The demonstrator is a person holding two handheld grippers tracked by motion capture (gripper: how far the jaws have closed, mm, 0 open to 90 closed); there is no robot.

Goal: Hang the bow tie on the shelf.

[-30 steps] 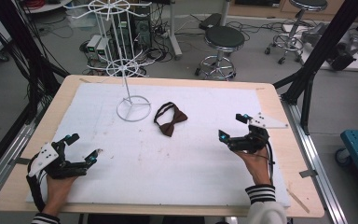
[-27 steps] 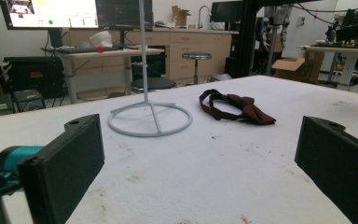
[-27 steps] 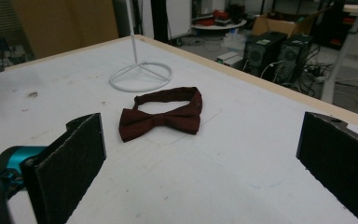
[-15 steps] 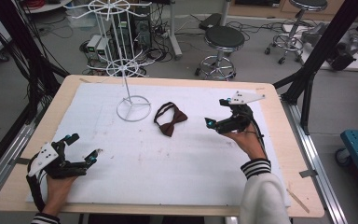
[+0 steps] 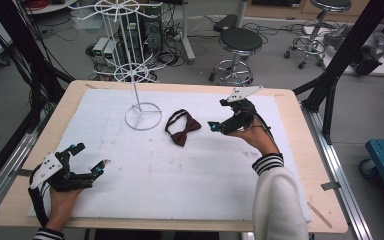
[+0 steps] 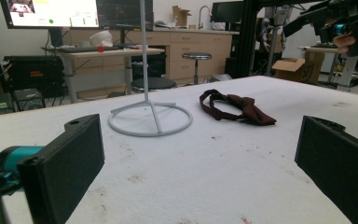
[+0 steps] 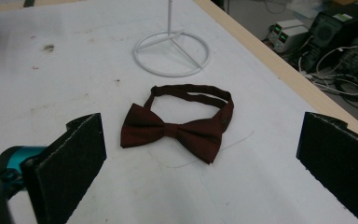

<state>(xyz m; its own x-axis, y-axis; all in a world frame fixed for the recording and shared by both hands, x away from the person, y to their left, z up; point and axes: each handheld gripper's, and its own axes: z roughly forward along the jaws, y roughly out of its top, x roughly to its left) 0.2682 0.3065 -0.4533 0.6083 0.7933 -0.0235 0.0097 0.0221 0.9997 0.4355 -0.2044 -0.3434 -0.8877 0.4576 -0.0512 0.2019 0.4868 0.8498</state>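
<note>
A dark red bow tie (image 5: pixel 182 129) lies flat on the white mat (image 5: pixel 180 190), just right of the round base of a white wire stand (image 5: pixel 143 116). My right gripper (image 5: pixel 218 115) hovers open a little to the right of the tie, jaws pointing at it. In the right gripper view the bow tie (image 7: pixel 177 126) lies ahead of the wide-apart jaws of the right gripper (image 7: pixel 200 172), with its strap looped behind it. My left gripper (image 5: pixel 89 159) rests open at the mat's near left. In its view the left gripper (image 6: pixel 200 172) is empty, and the bow tie (image 6: pixel 237 106) lies far ahead.
The stand's thin pole rises to wire arms (image 5: pixel 117 10) at the table's far left. Its ring base (image 7: pixel 171 53) lies just beyond the tie. The wooden table edge (image 5: pixel 300 115) runs to the right of my right hand. Stools and cables stand on the floor beyond.
My right gripper has moved forward and left across the mat, from the near right side to just beside the bow tie. The left gripper has stayed put.
</note>
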